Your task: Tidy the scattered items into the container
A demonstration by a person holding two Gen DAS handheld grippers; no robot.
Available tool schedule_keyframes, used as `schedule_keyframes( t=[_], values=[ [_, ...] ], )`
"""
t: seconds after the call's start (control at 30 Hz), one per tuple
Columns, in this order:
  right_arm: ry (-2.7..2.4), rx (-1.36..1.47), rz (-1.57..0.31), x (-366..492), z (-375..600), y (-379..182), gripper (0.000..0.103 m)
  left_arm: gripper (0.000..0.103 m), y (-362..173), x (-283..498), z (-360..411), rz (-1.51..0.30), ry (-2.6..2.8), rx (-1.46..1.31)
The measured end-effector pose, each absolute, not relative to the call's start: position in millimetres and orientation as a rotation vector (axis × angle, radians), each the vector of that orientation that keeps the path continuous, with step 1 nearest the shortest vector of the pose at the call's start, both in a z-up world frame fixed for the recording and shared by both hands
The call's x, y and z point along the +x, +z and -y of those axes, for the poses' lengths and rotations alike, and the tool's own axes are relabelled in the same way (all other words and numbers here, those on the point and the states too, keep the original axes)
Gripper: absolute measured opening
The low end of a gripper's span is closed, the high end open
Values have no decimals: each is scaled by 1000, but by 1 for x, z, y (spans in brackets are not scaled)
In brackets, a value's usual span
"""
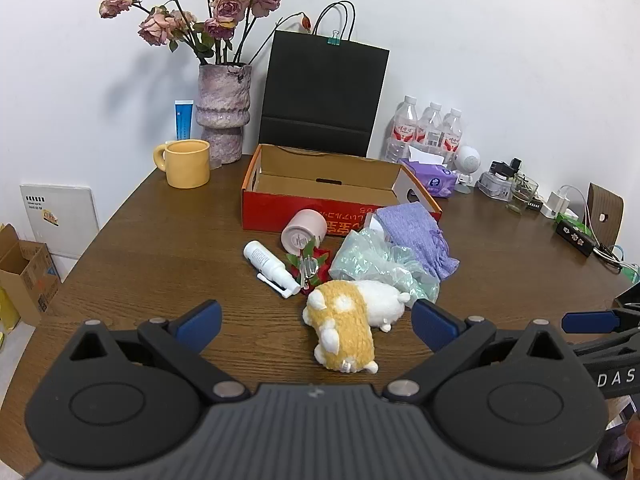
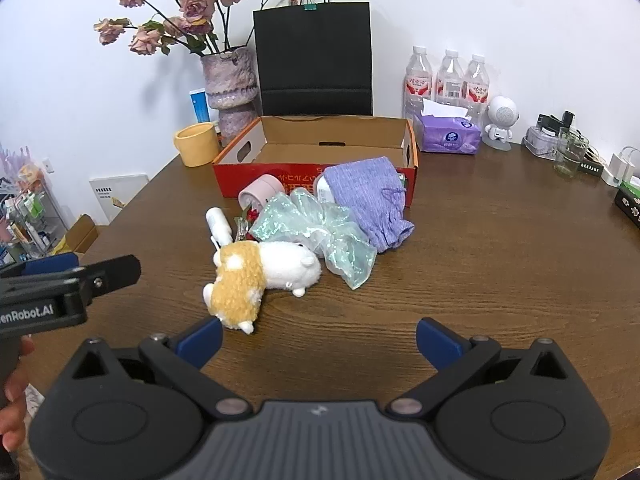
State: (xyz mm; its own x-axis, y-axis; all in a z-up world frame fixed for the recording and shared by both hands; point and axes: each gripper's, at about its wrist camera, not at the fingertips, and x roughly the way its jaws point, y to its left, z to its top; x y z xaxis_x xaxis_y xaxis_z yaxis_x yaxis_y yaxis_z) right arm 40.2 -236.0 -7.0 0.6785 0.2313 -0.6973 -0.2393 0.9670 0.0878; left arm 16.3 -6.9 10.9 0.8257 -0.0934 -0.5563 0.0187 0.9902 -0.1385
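On the far left of the brown worktop (image 1: 152, 240) a yellow mug (image 1: 187, 163) stands in front of a mottled pink vase (image 1: 224, 110) of dried roses. Right of them sits the red cardboard box (image 1: 280, 212), its open top showing a bare brown inside, with a black paper bag (image 1: 324, 96) upright behind it.

The scattered things lie in a cluster just in front of the box. From the left: a white spray bottle (image 1: 266, 262) on its side, a pink cylinder (image 1: 304, 229) tipped over against the box front, a small red and green ornament (image 1: 308, 267), a crumpled pale green sheer cloth (image 1: 374, 258), and a folded purple knit cloth (image 1: 414, 232) leaning on the box's right corner. Nearest the cameras lies a yellow and white plush toy (image 1: 346, 320), touching the green cloth.

The left gripper (image 1: 316, 322) hovers low over the worktop, its blue-tipped fingers spread wide with the plush between them, holding nothing. The right gripper (image 2: 319, 334) is just beside it, fingers equally wide and empty, its left fingertip near the plush's yellow end.

Further right stand three water bottles (image 2: 450, 78), a purple tissue pack (image 2: 446, 136) and a small white robot figure (image 2: 500, 122).
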Motion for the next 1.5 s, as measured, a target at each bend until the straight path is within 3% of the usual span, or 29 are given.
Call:
schedule_keyframes(
  t=[0.97,1.5],
  values=[
    [266,16,-741,64,246,-17,103,103,4,35,5,-604,-41,-155],
    [228,-8,-718,118,238,-47,103,103,-30,85,-19,-641,61,-263]
  ],
)
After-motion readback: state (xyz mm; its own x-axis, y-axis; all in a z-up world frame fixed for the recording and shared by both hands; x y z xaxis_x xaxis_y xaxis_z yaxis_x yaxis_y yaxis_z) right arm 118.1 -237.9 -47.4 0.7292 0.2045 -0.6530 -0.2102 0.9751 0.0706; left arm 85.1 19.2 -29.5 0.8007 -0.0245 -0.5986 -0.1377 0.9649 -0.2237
